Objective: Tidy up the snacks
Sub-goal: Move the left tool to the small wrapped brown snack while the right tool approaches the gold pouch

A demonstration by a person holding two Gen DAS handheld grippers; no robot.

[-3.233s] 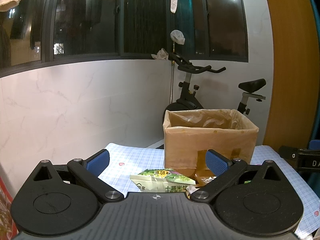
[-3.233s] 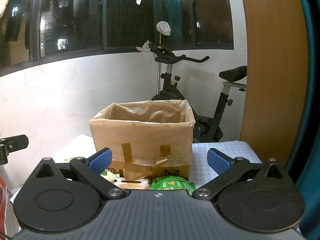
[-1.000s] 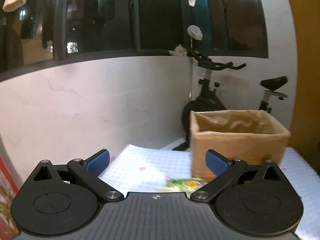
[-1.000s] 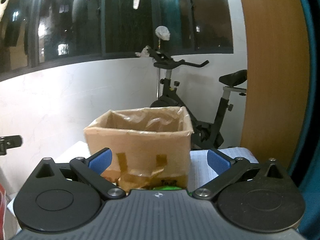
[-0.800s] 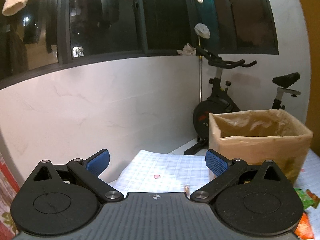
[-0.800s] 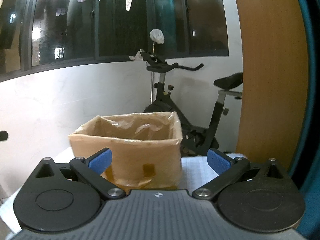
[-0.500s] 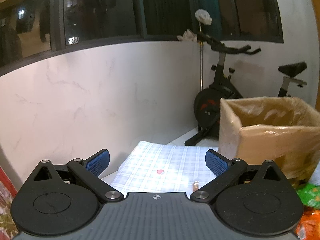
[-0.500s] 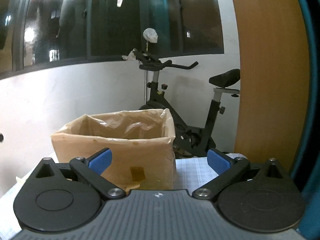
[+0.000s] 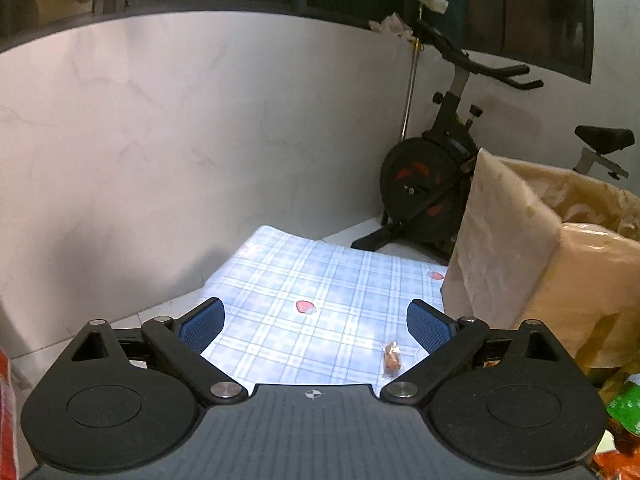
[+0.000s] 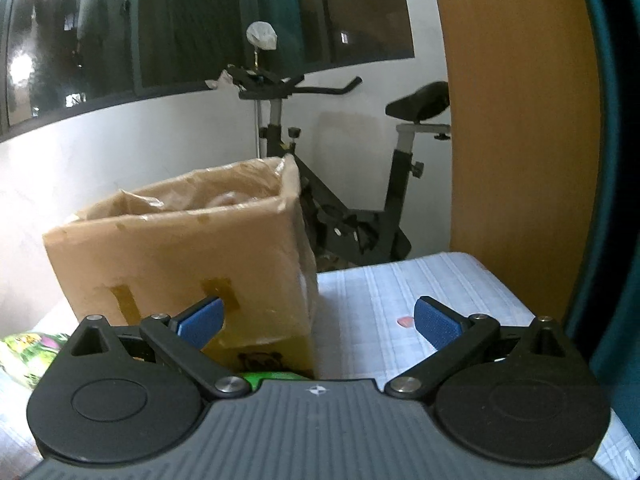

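A plastic-lined cardboard box [image 9: 560, 256] [image 10: 188, 256] stands on the blue checked tablecloth [image 9: 320, 300]. My left gripper [image 9: 316, 322] is open over the cloth left of the box, and a small brown wrapped snack [image 9: 391, 360] lies just inside its right finger. Green and orange snack packets [image 9: 622, 412] poke in at the lower right edge. My right gripper [image 10: 318, 318] is open in front of the box's right corner. A green packet [image 10: 272, 377] shows just under it, and another green packet [image 10: 32, 350] lies at the far left.
An exercise bike [image 9: 444, 168] [image 10: 348, 200] stands behind the table against a white wall. A wooden panel [image 10: 516, 120] rises at the right. The cloth's far edge [image 9: 280, 234] drops to the floor.
My left gripper has swung left and tilted down, so the box slid to the right edge and the brown snack came into view. My right gripper turned right, shifting the box leftward.
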